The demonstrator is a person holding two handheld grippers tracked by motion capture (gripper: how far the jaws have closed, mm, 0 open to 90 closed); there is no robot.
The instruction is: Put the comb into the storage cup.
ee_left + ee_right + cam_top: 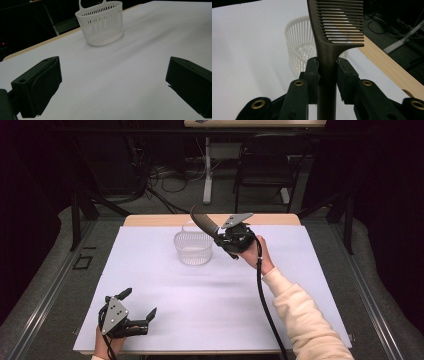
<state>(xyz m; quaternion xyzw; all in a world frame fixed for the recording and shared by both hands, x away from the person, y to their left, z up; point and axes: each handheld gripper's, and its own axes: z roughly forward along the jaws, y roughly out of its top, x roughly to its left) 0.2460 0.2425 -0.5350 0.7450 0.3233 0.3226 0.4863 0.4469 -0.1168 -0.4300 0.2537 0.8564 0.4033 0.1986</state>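
A brown comb (329, 37) stands clamped by its handle in my right gripper (327, 68), teeth end pointing away. In the high view that right gripper (222, 236) is raised just right of a white slatted basket (193, 247), and the comb (203, 222) slants up and left over the basket's rim. The basket (298, 47) lies beyond the comb in the right gripper view and looks empty. My left gripper (140, 302) rests low at the table's near left corner, jaws wide apart with nothing between them. From the left gripper view the basket (101, 23) stands far ahead.
A white sheet (165, 285) covers the table, with a wooden edge (150, 220) showing at the back. Past it are a dark chair (265, 165), a white table leg (207, 170) and floor cables. The right gripper's cable (265, 305) trails along the sleeve.
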